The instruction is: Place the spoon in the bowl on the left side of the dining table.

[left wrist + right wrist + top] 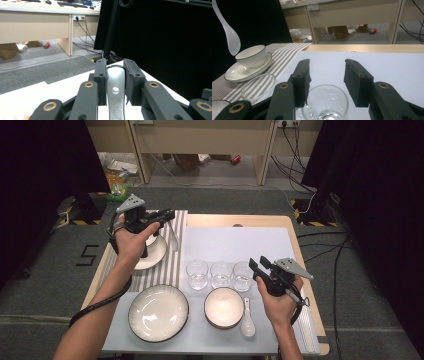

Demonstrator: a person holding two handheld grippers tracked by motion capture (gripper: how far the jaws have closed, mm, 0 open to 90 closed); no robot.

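**Left gripper holds a white spoon aloft; right gripper spread over a glass**

Left gripper (167,215): raised over the striped mat (150,270) at about 10 o'clock on the surface (235,242). In the left gripper view its fingers (101,75) are pinched on the handle of a white spoon (115,87), which sits upright between them, a small hole in the handle visible. In the right gripper view the same spoon hangs bowl-down at upper left, just above a small bowl (252,56) seated on a saucer (239,72).

Right gripper (257,265): at about 3 o'clock on the surface, fingers (303,77) spread wide, nothing between them touching. A glass (325,102) stands directly below and between the finger tips in the right gripper view, apart from both pads.

Other items, high view: three glasses (220,274) in a row at centre; the right gripper's tips are just beside the rightmost. A large ribbed plate (158,312) at 7 o'clock. A smaller bowl (223,307) at 6 o'clock, with a second spoon (247,320) lying just beside it on its right, bowl end toward the person.
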